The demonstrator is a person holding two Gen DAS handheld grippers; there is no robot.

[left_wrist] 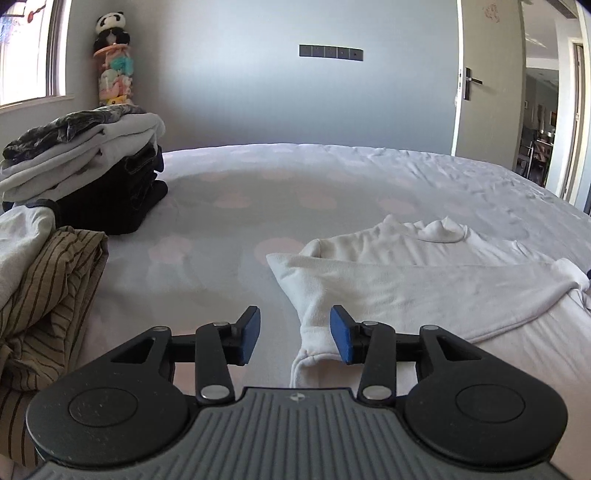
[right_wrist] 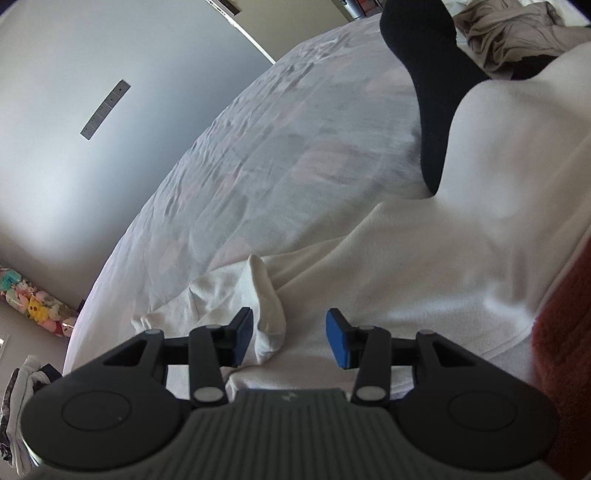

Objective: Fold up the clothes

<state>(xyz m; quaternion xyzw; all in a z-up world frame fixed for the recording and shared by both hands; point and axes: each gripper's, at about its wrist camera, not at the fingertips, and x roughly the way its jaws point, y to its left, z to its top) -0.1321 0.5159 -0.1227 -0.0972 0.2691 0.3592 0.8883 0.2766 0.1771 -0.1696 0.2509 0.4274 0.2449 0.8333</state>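
At upper left, folded stack [left_wrist: 85, 162] done; white top [left_wrist: 424, 280] mid-fold on bed [left_wrist: 295, 177], striped shirt [left_wrist: 51, 295] waiting; both hand-held grippers [left_wrist: 293, 334] [right_wrist: 289, 338] half-open, gripping nothing.

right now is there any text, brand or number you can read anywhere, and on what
No readable text anywhere.
Left gripper: a small round emblem on its grey body, no letters.
Right gripper: a faint mark on its body, too blurred to read.
Door: pink decoration at top, too small to read.
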